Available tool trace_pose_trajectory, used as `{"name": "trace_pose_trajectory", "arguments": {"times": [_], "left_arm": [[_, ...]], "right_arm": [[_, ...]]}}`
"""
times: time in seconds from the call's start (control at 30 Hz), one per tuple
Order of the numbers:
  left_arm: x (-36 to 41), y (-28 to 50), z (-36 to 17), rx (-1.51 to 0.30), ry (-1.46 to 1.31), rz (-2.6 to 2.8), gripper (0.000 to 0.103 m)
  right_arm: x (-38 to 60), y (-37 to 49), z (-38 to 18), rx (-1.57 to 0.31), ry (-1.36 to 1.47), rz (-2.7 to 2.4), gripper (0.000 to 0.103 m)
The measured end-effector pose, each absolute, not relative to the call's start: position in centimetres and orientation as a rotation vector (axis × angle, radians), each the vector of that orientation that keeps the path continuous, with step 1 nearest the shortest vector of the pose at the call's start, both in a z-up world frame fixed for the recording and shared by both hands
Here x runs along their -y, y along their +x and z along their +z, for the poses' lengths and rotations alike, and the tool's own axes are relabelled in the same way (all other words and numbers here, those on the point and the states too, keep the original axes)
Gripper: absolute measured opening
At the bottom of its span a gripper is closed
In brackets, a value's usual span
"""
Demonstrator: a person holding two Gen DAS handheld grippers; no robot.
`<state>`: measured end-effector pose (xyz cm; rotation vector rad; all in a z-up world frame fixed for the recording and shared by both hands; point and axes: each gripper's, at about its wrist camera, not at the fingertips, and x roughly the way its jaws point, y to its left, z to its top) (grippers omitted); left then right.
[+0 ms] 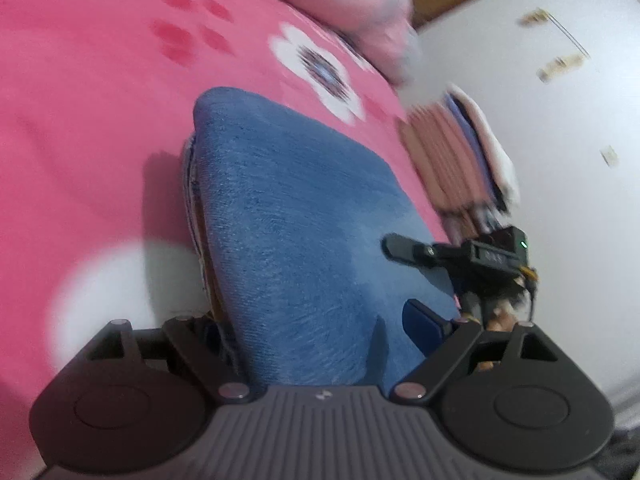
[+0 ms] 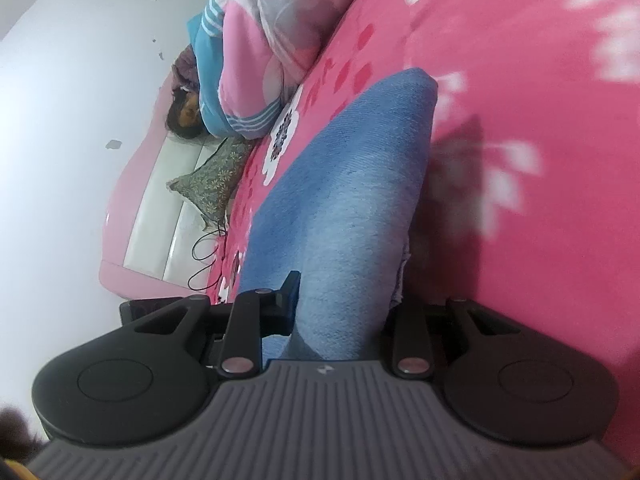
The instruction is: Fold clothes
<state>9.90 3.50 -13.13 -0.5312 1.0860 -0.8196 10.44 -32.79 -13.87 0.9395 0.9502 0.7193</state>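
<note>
Right wrist view: folded jeans (image 2: 352, 184) lie between right jaws

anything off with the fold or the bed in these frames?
Nothing stands out. The blue garment lies folded and compact on the pink floral bedspread, with both tools at its near end; bedding is piled further back.

pink floral bedspread (image 2: 520, 60), white wall (image 1: 580, 160)

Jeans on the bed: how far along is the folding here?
Done: the jeans already form a compact folded stack on the pink bedspread. In hand: the right gripper pinches one end; the left gripper straddles it, grip unclear. Left: likely just letting go.
</note>
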Motion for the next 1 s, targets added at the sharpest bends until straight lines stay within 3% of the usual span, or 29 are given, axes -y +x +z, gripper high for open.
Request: {"name": "trace_pose_trajectory", "arguments": {"times": [0.27, 0.47, 0.73, 1.0], "left_arm": [[-1.6, 11.4, -14.5, -1.112, -0.548, -0.797, 0.088], [-0.6, 11.8, -14.9, -1.096, -0.521, -0.803, 0.094], [-0.8, 10.8, -14.9, -1.048, -0.539, -0.772, 0.092], [-1.2, 10.3, -14.8, -1.019, -0.529, -0.715, 0.073]], "right_arm": [[35.6, 8.1, -15.5, -0.916, 0.947, 0.71, 0.035], [34.8, 9.8, -16.1, -0.917, 0.949, 0.739, 0.034], [34.7, 9.1, -15.9, -0.898, 0.915, 0.743, 0.035], [34.2, 8.4, -15.3, -0.868, 0.858, 0.72, 0.037]]}}
